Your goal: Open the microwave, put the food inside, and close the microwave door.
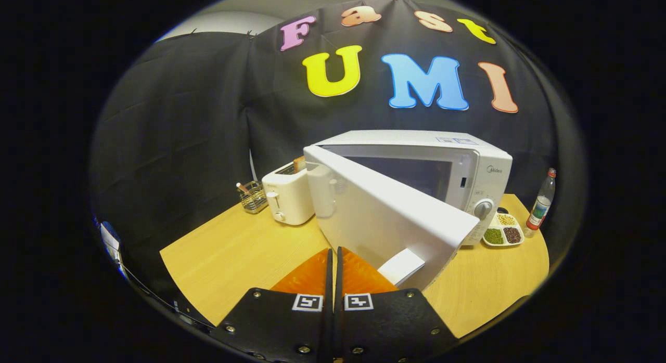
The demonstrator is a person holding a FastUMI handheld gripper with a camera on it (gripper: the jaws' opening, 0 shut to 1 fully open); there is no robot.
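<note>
Presently, in the gripper view, the gripper (pixel 333 256) sits low over the light wooden counter (pixel 234 254), its jaws pressed together with no visible gap and nothing between them. Just ahead of the fingertips stands the white box-shaped microwave (pixel 468 165). Its white door (pixel 385 212) is swung partly open toward the gripper, hinged on the side nearest the toaster, with its free edge and a flat white handle (pixel 401 266) just beside the fingertips. Whether the fingers touch the door cannot be told. The dark cavity shows behind the door; its contents cannot be made out.

Beside the microwave's hinge side stands a white two-slot toaster (pixel 287 199) with a slice of bread in it, and beyond that a small wire basket (pixel 253 196) holding an item too small to identify. On the other side, near the control panel, lies a white divided dish of green and dark beans (pixel 502 232), and just beyond it an upright clear plastic bottle with a red cap (pixel 541 204).
</note>
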